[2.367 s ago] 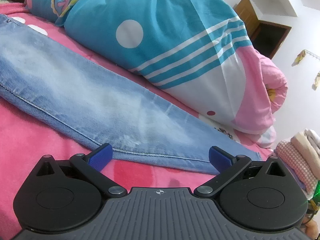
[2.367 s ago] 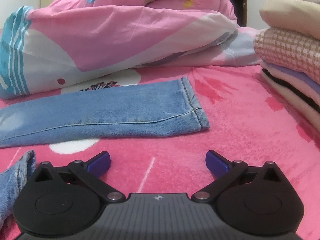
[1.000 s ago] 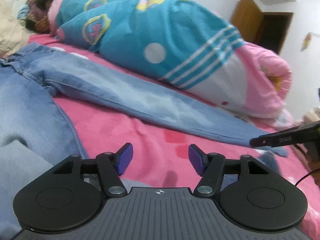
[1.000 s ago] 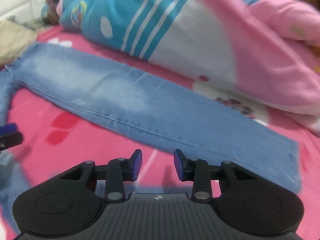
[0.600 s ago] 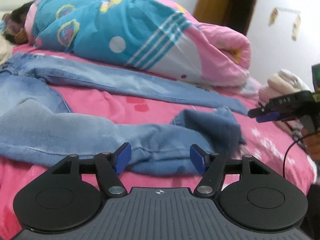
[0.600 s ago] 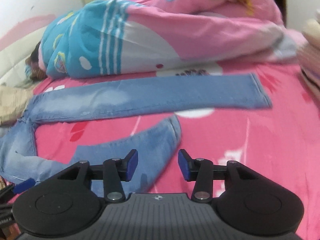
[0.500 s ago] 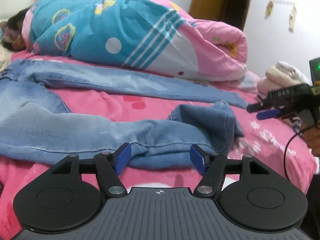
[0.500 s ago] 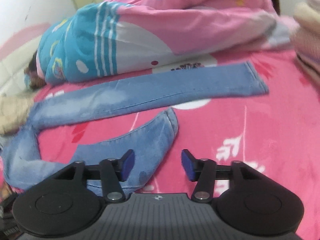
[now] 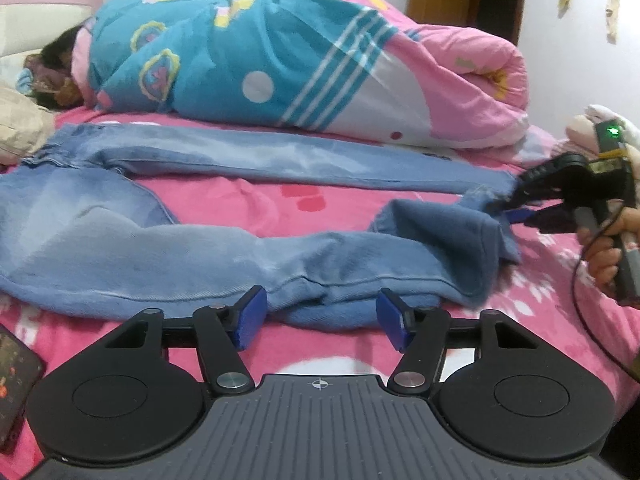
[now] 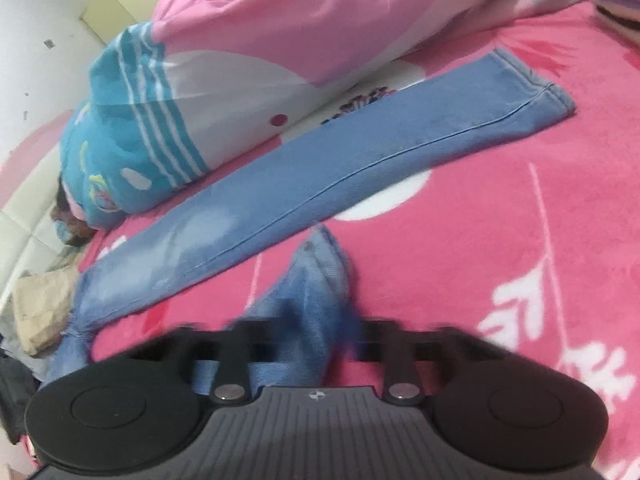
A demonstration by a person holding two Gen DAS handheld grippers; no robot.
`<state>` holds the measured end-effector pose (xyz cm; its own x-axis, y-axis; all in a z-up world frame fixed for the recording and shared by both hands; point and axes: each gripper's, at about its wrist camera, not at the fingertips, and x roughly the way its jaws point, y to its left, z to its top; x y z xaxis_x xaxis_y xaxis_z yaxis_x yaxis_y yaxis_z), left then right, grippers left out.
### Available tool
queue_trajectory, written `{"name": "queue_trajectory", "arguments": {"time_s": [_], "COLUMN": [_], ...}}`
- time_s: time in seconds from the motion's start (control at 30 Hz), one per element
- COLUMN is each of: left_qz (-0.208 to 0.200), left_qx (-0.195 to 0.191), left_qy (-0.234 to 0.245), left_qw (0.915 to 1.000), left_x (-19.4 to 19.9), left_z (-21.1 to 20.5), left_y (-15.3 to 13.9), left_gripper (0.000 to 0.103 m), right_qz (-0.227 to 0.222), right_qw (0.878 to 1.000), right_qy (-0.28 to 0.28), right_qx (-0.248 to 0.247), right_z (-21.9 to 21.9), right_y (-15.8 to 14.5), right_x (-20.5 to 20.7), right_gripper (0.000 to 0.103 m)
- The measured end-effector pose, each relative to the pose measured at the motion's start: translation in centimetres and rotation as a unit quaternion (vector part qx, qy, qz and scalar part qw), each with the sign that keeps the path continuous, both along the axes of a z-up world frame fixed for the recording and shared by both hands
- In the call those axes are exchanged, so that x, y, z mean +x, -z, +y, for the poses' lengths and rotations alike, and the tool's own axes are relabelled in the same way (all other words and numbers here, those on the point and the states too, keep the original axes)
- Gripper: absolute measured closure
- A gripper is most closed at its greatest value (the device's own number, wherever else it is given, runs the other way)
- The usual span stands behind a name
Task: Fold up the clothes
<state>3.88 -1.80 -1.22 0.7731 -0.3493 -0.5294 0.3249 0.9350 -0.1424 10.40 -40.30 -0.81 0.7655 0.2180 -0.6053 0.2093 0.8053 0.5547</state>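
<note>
Denim jeans [image 10: 304,184] cuff between blurred right gripper [image 10: 312,340] fingers, grip unclear

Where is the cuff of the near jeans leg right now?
In the left wrist view the cuff lies bunched at right on the pink blanket, beside the right claw; the far leg lies behind it.

light: even indoor glow is filling both views, shadows staying soft | edges: fisheye is bending them | blur: right gripper [image 10: 316,340] is smearing, left view staying sharp
</note>
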Motion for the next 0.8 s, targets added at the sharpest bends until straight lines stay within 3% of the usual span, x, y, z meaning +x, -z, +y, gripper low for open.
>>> {"name": "queue_trajectory", "arguments": {"time_s": [0.1, 0.23, 0.37, 0.47, 0.63, 0.8], "left_qz": [0.006, 0.027, 0.051, 0.075, 0.117, 0.127], "left_qx": [-0.004, -0.028, -0.071, -0.119, -0.202, -0.225], "left_qy": [-0.01, -0.014, -0.012, -0.008, -0.02, -0.029], "left_qw": [0.9999, 0.9992, 0.9961, 0.99, 0.9722, 0.9655], "left_x": [0.3, 0.4, 0.3, 0.4, 1.2, 1.6], "left_z": [0.3, 1.2, 2.5, 3.7, 5.6, 6.1], "left_y": [0.1, 0.2, 0.3, 0.4, 1.2, 1.6], "left_gripper": [0.048, 0.048, 0.048, 0.048, 0.047, 0.046], "right_qz": [-0.029, -0.091, -0.115, -0.115, -0.116, -0.114], "right_qw": [1.0, 0.996, 0.992, 0.989, 0.987, 0.987], "right_qy": [-0.003, 0.01, 0.024, 0.041, 0.068, 0.114], "right_qx": [0.002, -0.018, -0.044, -0.08, -0.086, -0.022], "right_z": [0.1, -0.4, -0.6, -0.5, -1.6, -4.9], "right_y": [-1.3, -5.8, -8.4, -9.1, -8.8, -7.6], "right_x": [-1.1, -6.9, -12.0, -14.8, -16.4, -16.4], "right_gripper": [0.097, 0.098, 0.098, 0.098, 0.098, 0.098]}}
